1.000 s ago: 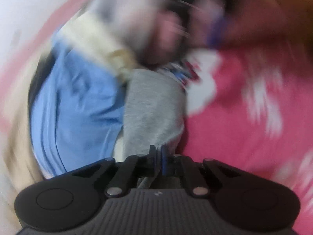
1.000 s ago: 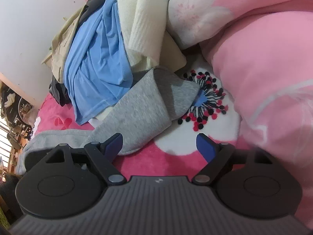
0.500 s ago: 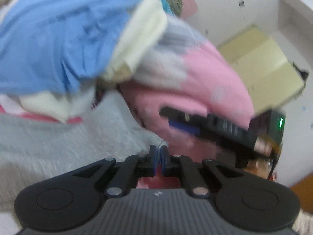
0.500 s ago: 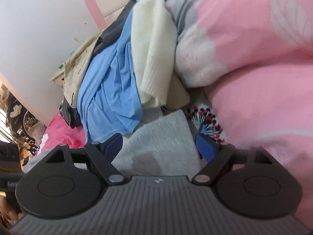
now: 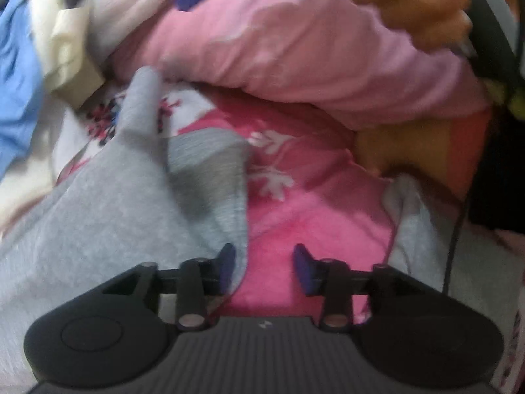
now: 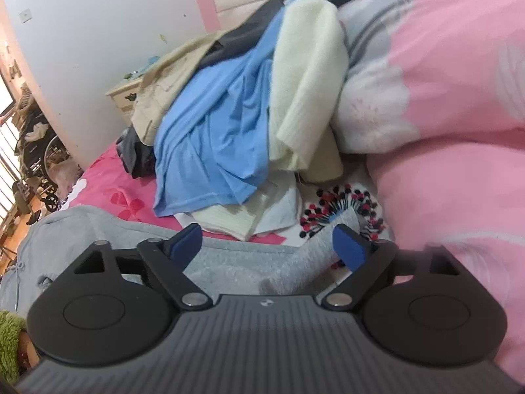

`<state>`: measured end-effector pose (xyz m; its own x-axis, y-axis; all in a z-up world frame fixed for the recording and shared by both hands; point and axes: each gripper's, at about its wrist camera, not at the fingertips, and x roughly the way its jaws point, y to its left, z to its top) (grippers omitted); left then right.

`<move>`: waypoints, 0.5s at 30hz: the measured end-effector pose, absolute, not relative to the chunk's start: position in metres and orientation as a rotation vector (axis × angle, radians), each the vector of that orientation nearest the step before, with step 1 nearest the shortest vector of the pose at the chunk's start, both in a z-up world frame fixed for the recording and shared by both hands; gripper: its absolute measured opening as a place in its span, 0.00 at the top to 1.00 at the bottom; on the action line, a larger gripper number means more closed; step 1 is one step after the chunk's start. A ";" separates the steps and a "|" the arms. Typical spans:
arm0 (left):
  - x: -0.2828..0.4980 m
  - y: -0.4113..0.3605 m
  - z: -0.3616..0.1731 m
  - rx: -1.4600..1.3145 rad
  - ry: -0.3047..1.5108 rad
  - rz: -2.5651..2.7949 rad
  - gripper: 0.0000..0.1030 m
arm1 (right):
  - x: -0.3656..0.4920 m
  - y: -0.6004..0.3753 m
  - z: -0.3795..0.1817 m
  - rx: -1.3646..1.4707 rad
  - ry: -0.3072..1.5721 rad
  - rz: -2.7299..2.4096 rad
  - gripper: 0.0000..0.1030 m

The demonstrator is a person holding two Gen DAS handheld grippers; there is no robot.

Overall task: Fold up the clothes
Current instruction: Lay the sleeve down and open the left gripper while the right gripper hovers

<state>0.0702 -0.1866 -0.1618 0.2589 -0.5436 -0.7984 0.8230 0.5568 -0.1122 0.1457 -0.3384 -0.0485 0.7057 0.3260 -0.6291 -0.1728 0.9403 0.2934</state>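
A grey sweatshirt (image 5: 108, 203) lies on the pink flowered bedsheet (image 5: 295, 203), one sleeve (image 5: 141, 105) reaching away. My left gripper (image 5: 264, 262) is open and empty, low over the sheet at the grey cloth's right edge. Another grey part (image 5: 413, 216) lies to the right. In the right wrist view the sweatshirt (image 6: 236, 266) spreads under my right gripper (image 6: 267, 246), which is open and empty just above it.
A pile of clothes with a blue garment (image 6: 216, 131), a cream sweater (image 6: 305, 92) and a beige one (image 6: 164, 98) is behind. A big pink quilt (image 6: 459, 98) fills the right. A hand (image 5: 410, 3) holds the other gripper at upper right in the left wrist view.
My left gripper, shut on the grey cloth before, has opened and let it go, and swung down over the sheet. My right gripper has drawn back and stays open.
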 end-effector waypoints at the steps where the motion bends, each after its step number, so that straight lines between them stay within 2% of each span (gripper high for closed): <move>1: 0.067 -0.189 -0.161 0.380 0.899 -0.959 0.55 | 0.144 -0.338 -0.046 0.217 0.721 0.285 0.10; 3: 0.067 -0.189 -0.160 0.378 0.899 -0.953 0.53 | 0.141 -0.339 -0.043 0.213 0.698 0.288 0.08; 5: 0.067 -0.187 -0.158 0.368 0.893 -0.944 0.52 | 0.139 -0.339 -0.040 0.217 0.675 0.290 0.01; 9: 0.070 -0.188 -0.150 0.336 0.865 -0.932 0.48 | 0.135 -0.339 -0.035 0.235 0.635 0.300 0.01; 11: 0.071 -0.185 -0.142 0.306 0.853 -0.930 0.40 | 0.134 -0.339 -0.033 0.238 0.623 0.296 0.01; 15: 0.074 -0.181 -0.127 0.273 0.852 -0.922 0.37 | 0.132 -0.338 -0.030 0.232 0.596 0.279 0.01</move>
